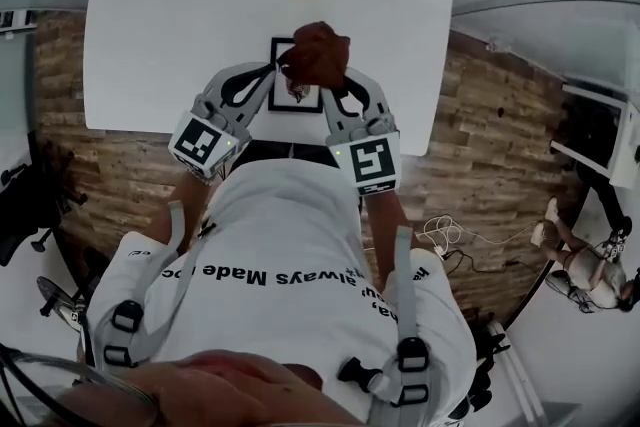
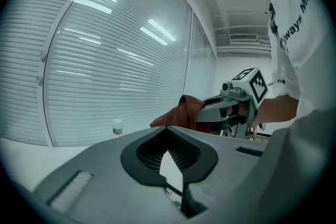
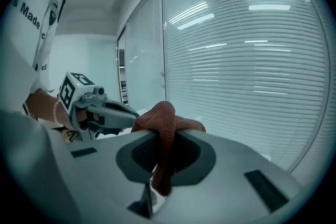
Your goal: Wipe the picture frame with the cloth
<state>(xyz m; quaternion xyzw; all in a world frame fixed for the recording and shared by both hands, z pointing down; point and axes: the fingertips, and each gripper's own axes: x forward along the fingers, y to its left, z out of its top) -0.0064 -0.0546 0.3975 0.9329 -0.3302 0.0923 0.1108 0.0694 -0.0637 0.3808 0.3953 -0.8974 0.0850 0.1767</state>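
On the white worktop [image 1: 150, 35] the picture frame [image 1: 290, 101] lies flat near our edge, half covered by the brown cloth [image 1: 316, 55]. Our right claw [image 3: 165, 136] is clamped on a fold of the cloth. Our left claw [image 2: 168, 127] is closed, its tip at the cloth's edge. We judge most of the wiping is left to do.

Office or meeting room. A plain white desk [image 1: 150, 35] stands on a wood-pattern floor [image 1: 480, 145]. Glass partition walls with horizontal blinds [image 3: 252, 60] enclose the space. A wheeled chair base [image 1: 25, 205] and loose cables [image 1: 450, 235] lie beside the desk.
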